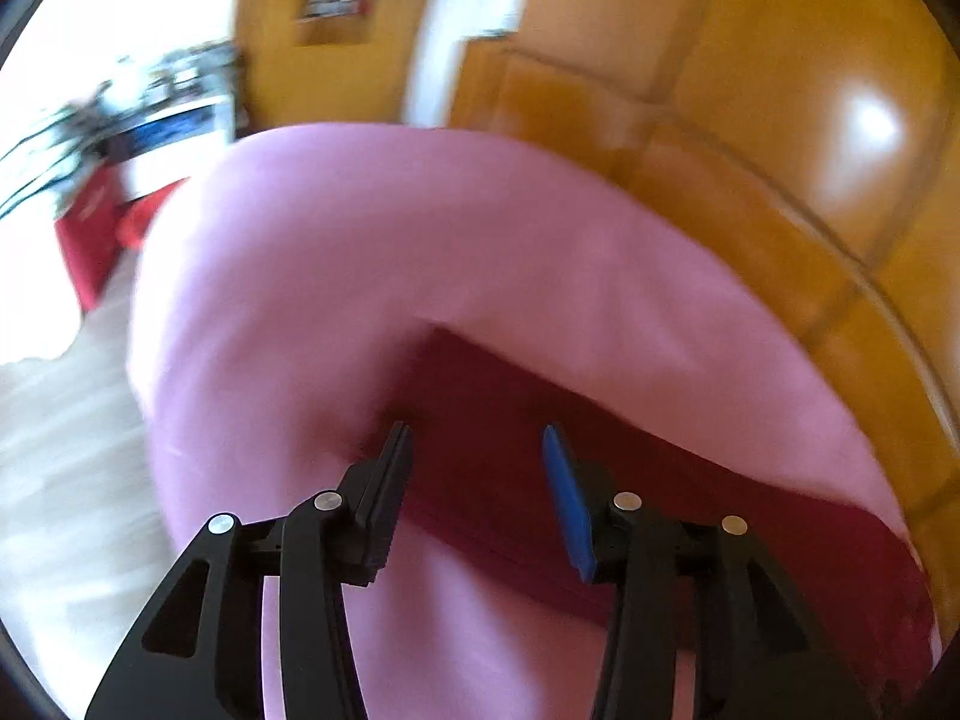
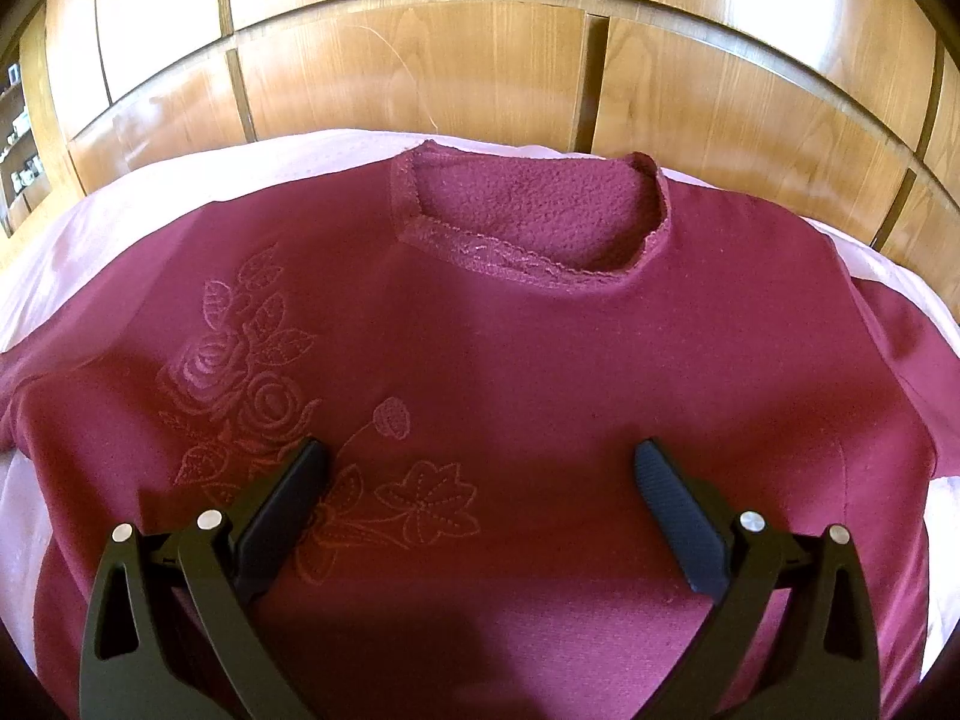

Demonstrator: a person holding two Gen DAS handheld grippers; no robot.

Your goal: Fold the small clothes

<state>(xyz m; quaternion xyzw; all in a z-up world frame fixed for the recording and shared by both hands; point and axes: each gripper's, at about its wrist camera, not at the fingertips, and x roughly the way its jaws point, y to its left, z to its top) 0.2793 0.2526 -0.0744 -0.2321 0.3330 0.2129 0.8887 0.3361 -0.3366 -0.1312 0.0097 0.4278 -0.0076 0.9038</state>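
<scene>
A maroon fleece top (image 2: 540, 372) with an embroidered rose pattern lies flat, front up, neck hole away from me, on a pink sheet (image 2: 198, 171). My right gripper (image 2: 477, 456) is open and empty, hovering over the chest of the top. In the blurred left wrist view, a strip of the maroon top (image 1: 600, 480) shows on the pink sheet (image 1: 360, 270). My left gripper (image 1: 477, 441) is open and empty, just above the top's edge.
Wooden wardrobe doors (image 2: 420, 54) stand close behind the sheet's far edge. In the left wrist view a wooden cabinet (image 1: 750, 120), a red object (image 1: 96, 234) and a cluttered shelf area (image 1: 150, 102) lie beyond the sheet.
</scene>
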